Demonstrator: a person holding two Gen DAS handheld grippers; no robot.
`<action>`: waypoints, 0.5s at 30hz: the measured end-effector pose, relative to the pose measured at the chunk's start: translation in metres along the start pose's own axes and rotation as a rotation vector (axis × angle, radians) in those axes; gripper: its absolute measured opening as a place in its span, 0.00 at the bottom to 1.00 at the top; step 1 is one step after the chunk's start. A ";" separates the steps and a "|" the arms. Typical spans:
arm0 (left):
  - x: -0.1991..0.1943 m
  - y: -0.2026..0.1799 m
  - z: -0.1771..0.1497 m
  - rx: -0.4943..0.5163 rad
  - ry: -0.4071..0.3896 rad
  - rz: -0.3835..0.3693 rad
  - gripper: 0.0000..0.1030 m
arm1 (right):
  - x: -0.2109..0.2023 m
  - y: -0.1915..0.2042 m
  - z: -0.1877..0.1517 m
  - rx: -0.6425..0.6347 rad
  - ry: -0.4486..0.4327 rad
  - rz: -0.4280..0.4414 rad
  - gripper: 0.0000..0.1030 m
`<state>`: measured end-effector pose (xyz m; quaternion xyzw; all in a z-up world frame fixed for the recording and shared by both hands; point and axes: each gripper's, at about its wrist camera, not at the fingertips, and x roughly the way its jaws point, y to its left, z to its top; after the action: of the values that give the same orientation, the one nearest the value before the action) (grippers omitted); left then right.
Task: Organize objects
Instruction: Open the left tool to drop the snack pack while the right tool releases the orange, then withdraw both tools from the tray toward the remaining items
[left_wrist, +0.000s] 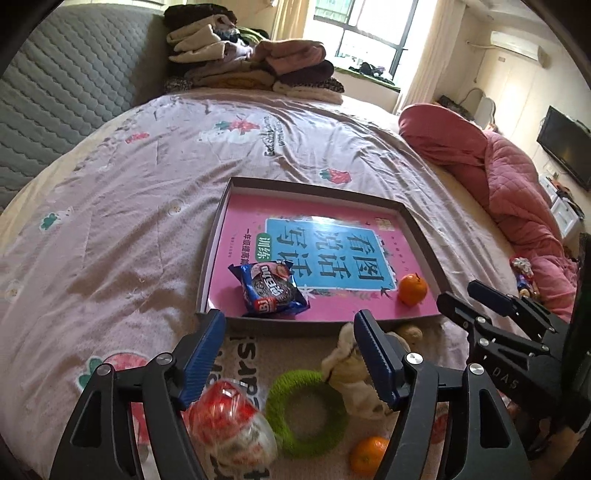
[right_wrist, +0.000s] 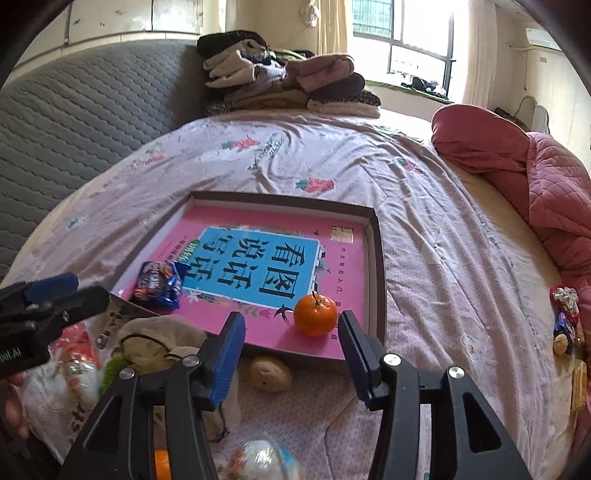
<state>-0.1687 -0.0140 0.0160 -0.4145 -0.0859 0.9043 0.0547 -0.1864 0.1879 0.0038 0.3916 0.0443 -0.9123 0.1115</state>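
A shallow brown box (left_wrist: 421, 236) (right_wrist: 378, 258) lies on the bed with a pink book (left_wrist: 251, 221) (right_wrist: 343, 266) flat inside. On the book sit a blue Oreo packet (left_wrist: 269, 288) (right_wrist: 159, 282) and an orange (left_wrist: 412, 290) (right_wrist: 316, 314). My left gripper (left_wrist: 290, 334) is open and empty, above a green ring (left_wrist: 304, 413), a beige plush toy (left_wrist: 354, 380) and a red-white packet (left_wrist: 229, 421). My right gripper (right_wrist: 291, 332) is open and empty, just short of the orange in the box. A second orange (left_wrist: 369, 454) lies near me. A walnut (right_wrist: 269, 373) lies by the box's near edge.
A pile of folded clothes (left_wrist: 251, 62) (right_wrist: 288, 81) sits at the bed's far end against a grey padded headboard (left_wrist: 66, 85). A pink quilt (left_wrist: 517, 192) (right_wrist: 535, 173) is bunched on the right. Small snacks (right_wrist: 565, 321) lie at the right bed edge.
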 end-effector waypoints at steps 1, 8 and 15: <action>-0.005 0.000 -0.001 0.001 -0.005 -0.005 0.71 | -0.004 0.000 0.000 0.004 -0.006 0.002 0.51; -0.026 0.004 -0.011 -0.002 -0.025 -0.019 0.71 | -0.028 0.000 -0.002 0.017 -0.043 0.011 0.55; -0.037 0.008 -0.023 0.001 -0.025 -0.012 0.71 | -0.049 0.005 -0.007 0.011 -0.065 0.017 0.56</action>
<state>-0.1271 -0.0260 0.0269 -0.4027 -0.0887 0.9091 0.0594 -0.1468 0.1923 0.0344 0.3627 0.0323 -0.9238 0.1185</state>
